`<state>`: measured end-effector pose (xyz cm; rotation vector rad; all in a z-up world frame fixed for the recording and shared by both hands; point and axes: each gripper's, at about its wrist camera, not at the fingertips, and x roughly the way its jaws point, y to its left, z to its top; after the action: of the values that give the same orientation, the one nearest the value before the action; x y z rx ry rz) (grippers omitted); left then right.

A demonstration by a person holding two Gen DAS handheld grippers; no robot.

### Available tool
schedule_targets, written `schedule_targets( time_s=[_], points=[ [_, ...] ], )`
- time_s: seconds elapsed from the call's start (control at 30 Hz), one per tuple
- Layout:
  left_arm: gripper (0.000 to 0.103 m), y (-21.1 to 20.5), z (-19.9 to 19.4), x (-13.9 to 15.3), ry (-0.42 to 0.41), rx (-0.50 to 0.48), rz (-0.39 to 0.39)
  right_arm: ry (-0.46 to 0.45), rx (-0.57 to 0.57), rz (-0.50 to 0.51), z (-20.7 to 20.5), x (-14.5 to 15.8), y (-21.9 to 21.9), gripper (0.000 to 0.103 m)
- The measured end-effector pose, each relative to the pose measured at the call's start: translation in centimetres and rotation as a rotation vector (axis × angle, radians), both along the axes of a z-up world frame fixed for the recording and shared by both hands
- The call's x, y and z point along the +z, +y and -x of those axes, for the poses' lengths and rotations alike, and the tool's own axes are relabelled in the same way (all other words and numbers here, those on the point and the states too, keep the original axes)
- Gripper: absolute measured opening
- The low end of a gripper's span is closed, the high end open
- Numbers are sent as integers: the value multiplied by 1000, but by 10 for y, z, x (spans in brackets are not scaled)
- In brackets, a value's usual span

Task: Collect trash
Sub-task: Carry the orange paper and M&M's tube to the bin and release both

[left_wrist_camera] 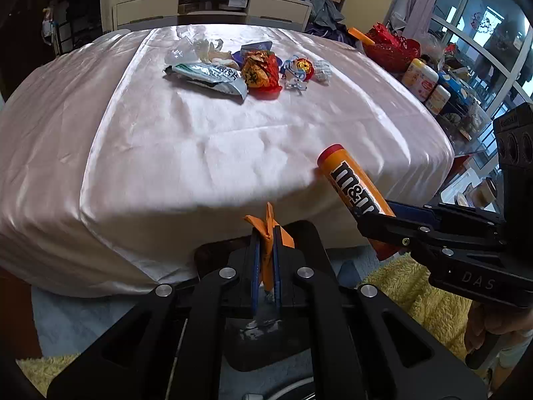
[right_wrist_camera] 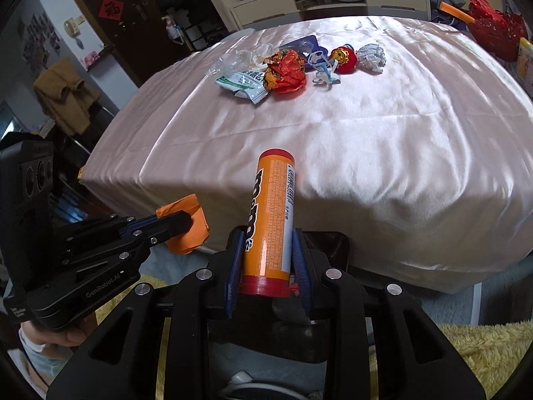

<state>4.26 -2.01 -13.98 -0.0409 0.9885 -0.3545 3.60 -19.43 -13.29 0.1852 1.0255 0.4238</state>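
My left gripper [left_wrist_camera: 266, 233] is shut on a folded orange paper scrap [left_wrist_camera: 266, 230], held off the near edge of the table; the scrap [right_wrist_camera: 186, 223] also shows at the left of the right wrist view. My right gripper [right_wrist_camera: 268, 243] is shut on an orange candy tube with red caps [right_wrist_camera: 271, 213], which points up and away from me; in the left wrist view the tube [left_wrist_camera: 353, 183] sticks out at the right. Far back on the pink cloth lies a pile of trash: a white-green wrapper [left_wrist_camera: 210, 78], a crumpled red-orange bag [left_wrist_camera: 261, 71], a red ball [right_wrist_camera: 343, 58] and crumpled paper [right_wrist_camera: 371, 58].
The table under the pink satin cloth [left_wrist_camera: 200, 153] fills both views. A dark bin [right_wrist_camera: 328, 246] sits just below the grippers at the table's near edge. Jars and red decorations [left_wrist_camera: 423, 80] crowd a side surface at the right. Yellow fluffy fabric [left_wrist_camera: 419, 286] lies low at the front.
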Motion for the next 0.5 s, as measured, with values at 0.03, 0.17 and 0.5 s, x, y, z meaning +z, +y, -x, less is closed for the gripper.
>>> schedule_targets(
  time_s=[0.03, 0.17, 0.5],
  points=[
    [5, -1, 4, -3, 5, -1, -2, 6, 6, -2, 3, -2, 0, 30],
    [5, -3, 17, -16, 31, -5, -8, 28, 25, 3, 18, -13, 4, 30],
    [5, -3, 38, -55, 108, 2, -30, 118, -14, 25, 23, -56, -1, 30]
  ],
)
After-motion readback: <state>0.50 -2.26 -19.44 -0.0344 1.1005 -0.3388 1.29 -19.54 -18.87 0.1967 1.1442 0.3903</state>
